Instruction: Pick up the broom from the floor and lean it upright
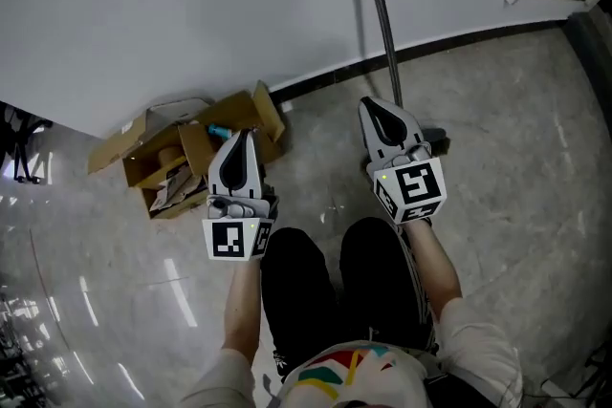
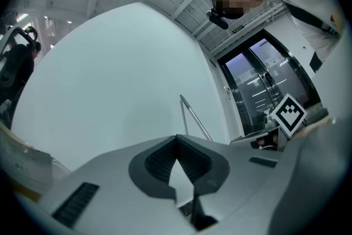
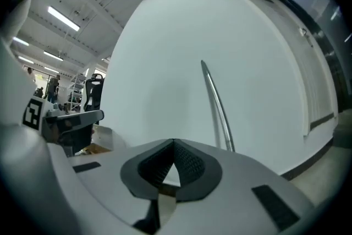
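The broom's grey metal handle [image 1: 377,5] stands upright against the white wall, rising out of the top of the head view. Its lower end disappears behind my right gripper [image 1: 375,106], so the broom head is mostly hidden. The right gripper is shut with nothing between its pads, and the handle [image 3: 216,103] stands just beyond it to the right, apart from it. My left gripper [image 1: 246,135] hangs to the left over the floor, also shut and empty. From the left gripper [image 2: 176,139] the handle [image 2: 192,117] shows thin against the wall. In its own view the right gripper [image 3: 174,143] has its tips meeting.
An open cardboard box [image 1: 182,154] with loose contents lies against the wall at the left. A black baseboard [image 1: 478,37] runs along the wall's foot. The person's black-clad legs [image 1: 335,291] are below the grippers. Glass doors [image 2: 264,91] are to the right.
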Available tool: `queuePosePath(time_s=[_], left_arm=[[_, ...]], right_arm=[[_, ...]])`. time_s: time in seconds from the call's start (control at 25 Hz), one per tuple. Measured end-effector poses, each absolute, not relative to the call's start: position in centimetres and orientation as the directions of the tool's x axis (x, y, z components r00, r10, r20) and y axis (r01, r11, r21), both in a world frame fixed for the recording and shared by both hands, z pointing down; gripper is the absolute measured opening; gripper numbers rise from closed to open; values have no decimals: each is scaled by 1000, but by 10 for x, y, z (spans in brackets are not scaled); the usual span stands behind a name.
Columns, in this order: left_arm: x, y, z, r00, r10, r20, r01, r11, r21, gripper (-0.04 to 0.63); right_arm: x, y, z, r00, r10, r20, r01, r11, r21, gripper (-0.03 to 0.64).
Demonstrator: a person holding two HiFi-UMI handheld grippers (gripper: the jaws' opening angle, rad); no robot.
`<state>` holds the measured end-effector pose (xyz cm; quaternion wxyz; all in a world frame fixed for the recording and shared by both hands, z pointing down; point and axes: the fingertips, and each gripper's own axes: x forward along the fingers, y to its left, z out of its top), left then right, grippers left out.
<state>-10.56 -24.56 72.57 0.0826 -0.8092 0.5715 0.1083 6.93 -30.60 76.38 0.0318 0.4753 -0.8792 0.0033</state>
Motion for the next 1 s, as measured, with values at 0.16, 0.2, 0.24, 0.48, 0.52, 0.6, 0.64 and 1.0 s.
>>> queuePosePath(time_s=[0.16,0.2,0.24,0.48,0.52,0.6,0.64,1.0], left_arm=[[-115,-241,725,312,-924,-219,-945,-326,31,46],[-115,-236,712,309,-929,-205,-945,-324,43,46],[-114,-230,694,309,-932,-191,-944,-324,55,46],[-123,-205,525,262,-960,-99,-959,-270,88,46],[-125,-200,490,251,-963,-100,-961,-260,94,46],[-123,-185,415,238,-964,-114,-962,-251,109,46],[-119,-177,376,238,-964,-122,-962,-251,109,46],[-47,-99,111,280,-947,-155,-948,-298,112,46]], right_arm=[[65,-290,775,-547,-815,191,-833,552,-32,14],[66,-283,765,-544,-809,223,-835,549,-44,12],[65,-273,748,-542,-801,252,-835,547,-57,12],[56,-222,565,-501,-816,289,-857,514,-36,14],[57,-216,528,-500,-819,283,-859,510,-43,14],[65,-201,453,-493,-825,276,-866,497,-58,14],[70,-194,415,-486,-829,275,-870,488,-68,14],[126,-118,160,-446,-865,229,-895,437,-94,14]])
